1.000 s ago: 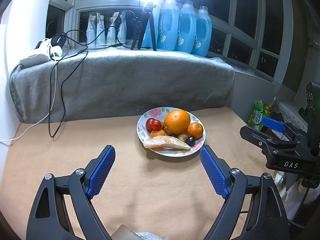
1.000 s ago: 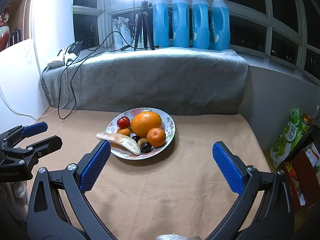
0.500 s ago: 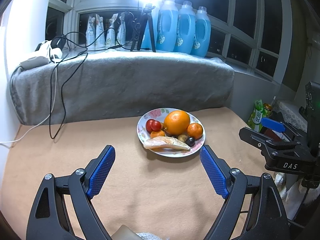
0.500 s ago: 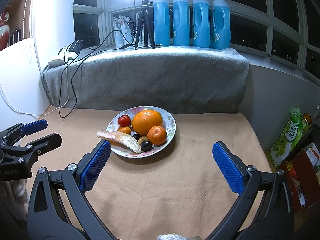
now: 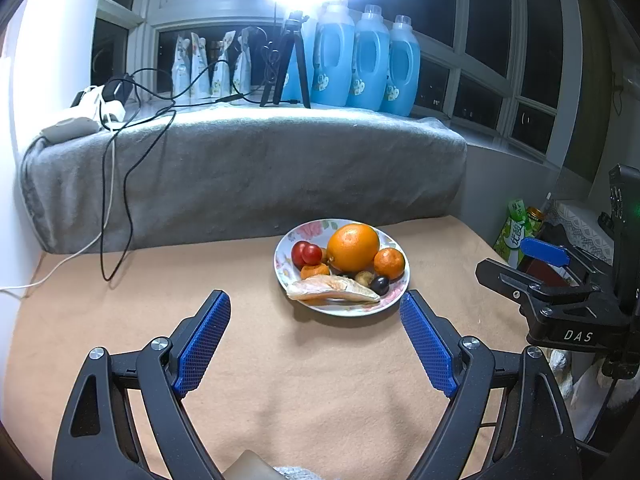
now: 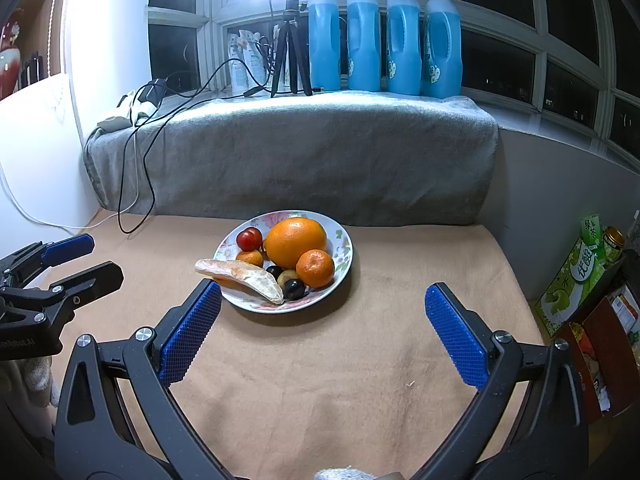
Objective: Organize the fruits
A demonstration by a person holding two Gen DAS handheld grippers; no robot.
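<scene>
A floral plate (image 5: 394, 307) (image 6: 346, 240) sits on the tan cloth. It holds a large orange (image 5: 353, 247) (image 6: 295, 241), a mandarin (image 5: 389, 263) (image 6: 315, 268), a smaller mandarin (image 5: 315, 270) (image 6: 249, 258), red fruits (image 5: 306, 254) (image 6: 249, 239), a dark grape (image 5: 379, 284) (image 6: 295, 289), a small brownish fruit (image 5: 363, 277) and a peeled pomelo segment (image 5: 332, 288) (image 6: 244, 275). My left gripper (image 5: 314, 334) is open and empty, short of the plate. My right gripper (image 6: 322, 326) is open and empty, just short of the plate.
A grey blanket covers the ledge (image 5: 248, 168) behind the table, with cables (image 5: 128, 168), a tripod (image 5: 286, 68) and blue detergent bottles (image 6: 384, 36). Green drink cartons and boxes (image 6: 580, 276) stand off the table's right edge. A white wall (image 6: 36, 152) bounds the left.
The right gripper has edged slightly toward the plate. The left gripper has barely moved. Both stay open.
</scene>
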